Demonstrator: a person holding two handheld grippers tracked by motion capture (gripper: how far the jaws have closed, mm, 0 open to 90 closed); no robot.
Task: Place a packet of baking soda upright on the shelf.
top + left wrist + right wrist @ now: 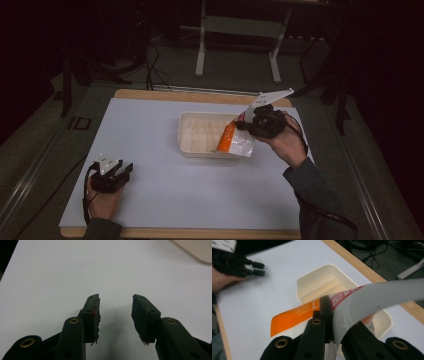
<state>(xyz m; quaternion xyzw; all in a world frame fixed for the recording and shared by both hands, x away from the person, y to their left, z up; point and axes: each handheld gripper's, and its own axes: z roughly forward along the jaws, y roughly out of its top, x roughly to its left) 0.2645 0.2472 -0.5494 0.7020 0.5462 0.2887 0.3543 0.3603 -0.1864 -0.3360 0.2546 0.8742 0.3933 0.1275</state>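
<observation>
A flat packet point(235, 141) with an orange band and a clear-white part hangs tilted over the right end of a cream tray point(184, 136). My right gripper point(244, 123) is shut on the packet's upper edge. In the right gripper view the jaws pinch the packet point(294, 318) above the tray point(312, 281), and its pale upper part curls across close to the camera. My left gripper point(127, 169) rests near the table's front left, open with nothing between its fingers point(91, 312); it lies well apart from the tray.
A white sheet point(165, 190) covers the wooden table point(150, 94), whose edge shows at the back and front. A metal stand point(237, 30) and cables lie on the floor beyond. A tray corner point(197, 248) shows far right in the left gripper view.
</observation>
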